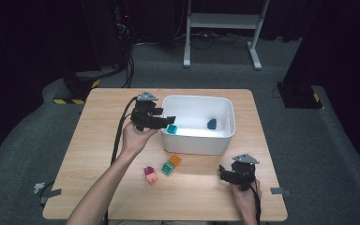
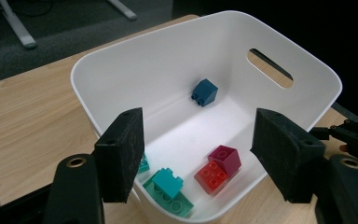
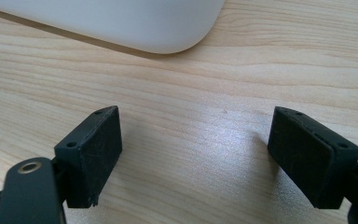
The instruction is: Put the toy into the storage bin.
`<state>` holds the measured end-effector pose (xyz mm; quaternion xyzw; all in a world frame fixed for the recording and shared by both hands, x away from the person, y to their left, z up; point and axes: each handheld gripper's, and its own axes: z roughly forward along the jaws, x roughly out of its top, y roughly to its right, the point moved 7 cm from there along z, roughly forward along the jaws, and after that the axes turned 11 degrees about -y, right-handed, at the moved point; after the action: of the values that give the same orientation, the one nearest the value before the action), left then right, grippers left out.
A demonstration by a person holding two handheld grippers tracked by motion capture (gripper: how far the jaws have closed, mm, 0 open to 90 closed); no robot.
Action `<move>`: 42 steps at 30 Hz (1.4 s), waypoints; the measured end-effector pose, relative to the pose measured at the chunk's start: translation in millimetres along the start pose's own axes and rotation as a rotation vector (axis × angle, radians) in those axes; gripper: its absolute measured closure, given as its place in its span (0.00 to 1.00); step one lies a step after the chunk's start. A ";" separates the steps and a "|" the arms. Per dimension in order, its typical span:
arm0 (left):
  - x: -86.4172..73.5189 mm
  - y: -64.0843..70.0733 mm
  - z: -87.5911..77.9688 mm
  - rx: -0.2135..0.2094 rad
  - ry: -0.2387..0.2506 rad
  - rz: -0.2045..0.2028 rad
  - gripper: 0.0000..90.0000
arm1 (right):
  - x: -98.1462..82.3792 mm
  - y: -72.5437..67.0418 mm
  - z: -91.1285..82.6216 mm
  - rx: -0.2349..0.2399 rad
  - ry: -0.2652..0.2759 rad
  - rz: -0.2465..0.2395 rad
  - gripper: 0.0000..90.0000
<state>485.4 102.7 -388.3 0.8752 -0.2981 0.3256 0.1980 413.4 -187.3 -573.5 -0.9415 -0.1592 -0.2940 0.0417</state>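
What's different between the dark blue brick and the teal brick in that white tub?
The blue brick is small, squarish and tipped on its side by the tub's far wall. The teal brick is longer, studs up, at the near wall below the left tool. Both are studded toy bricks.

A light wooden bench (image 1: 98, 154) with pale grain and rounded corners stands on grey carpet. Toward its far middle rests a white plastic bin (image 1: 197, 143) with rounded corners and a slot handle in its end wall. Just in front of the bin's near wall, on the bare wood, lie three small groups of plastic building bricks: an orange brick (image 1: 175, 160) closest to the bin, a teal-green brick (image 1: 168, 168) touching it on the near side, and a little to the left a magenta brick stacked with an orange one (image 1: 150, 175), apart from the other two.
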 end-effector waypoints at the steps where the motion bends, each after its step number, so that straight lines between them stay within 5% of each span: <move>1: -1.9 0.4 -2.0 0.003 0.001 0.004 0.38 | 0.0 0.0 0.0 0.000 0.000 0.000 0.19; 21: -48.5 0.0 -23.0 -0.006 0.028 -0.021 0.36 | 0.0 0.0 0.0 0.000 0.000 0.000 0.19; 28: -75.9 2.1 -22.8 0.017 -0.006 -0.016 0.36 | 0.0 0.0 0.0 0.000 0.000 0.000 0.19; 42: -126.9 -1.7 -14.4 0.016 -0.053 -0.066 0.35 | 0.0 0.0 0.0 0.001 0.000 0.000 0.19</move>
<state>402.6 161.6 -465.7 0.8944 -0.2714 0.2981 0.1938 413.4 -187.2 -573.4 -0.9415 -0.1591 -0.2939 0.0420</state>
